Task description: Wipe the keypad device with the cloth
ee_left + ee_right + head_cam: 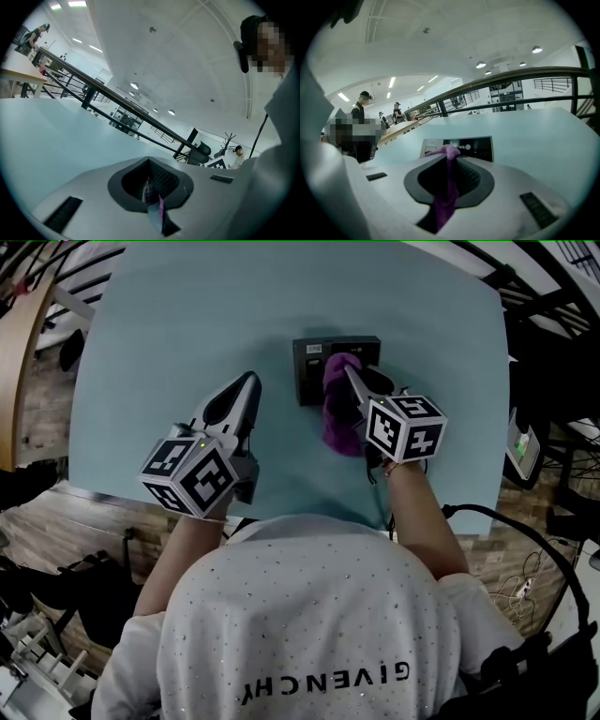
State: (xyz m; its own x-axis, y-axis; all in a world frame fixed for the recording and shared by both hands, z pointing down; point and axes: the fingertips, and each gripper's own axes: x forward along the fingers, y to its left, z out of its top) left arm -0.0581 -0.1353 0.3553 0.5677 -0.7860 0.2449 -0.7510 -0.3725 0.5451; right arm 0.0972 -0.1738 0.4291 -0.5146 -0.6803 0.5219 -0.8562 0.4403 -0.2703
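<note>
The keypad device (pixel 309 371) lies flat on the pale blue desk (pixel 187 334), towards its far middle; its long axis runs left to right across the desk, with the short sides pointing away from and towards the person. The right gripper (pixel 349 371) has its jaws closed on a purple cloth (pixel 339 418); the cloth lies over the device's middle and near edge and trails onto the desk. The left gripper (pixel 250 381) rests to the device's left, apart from it; its jaws are pressed together and point towards the far edge.
</note>
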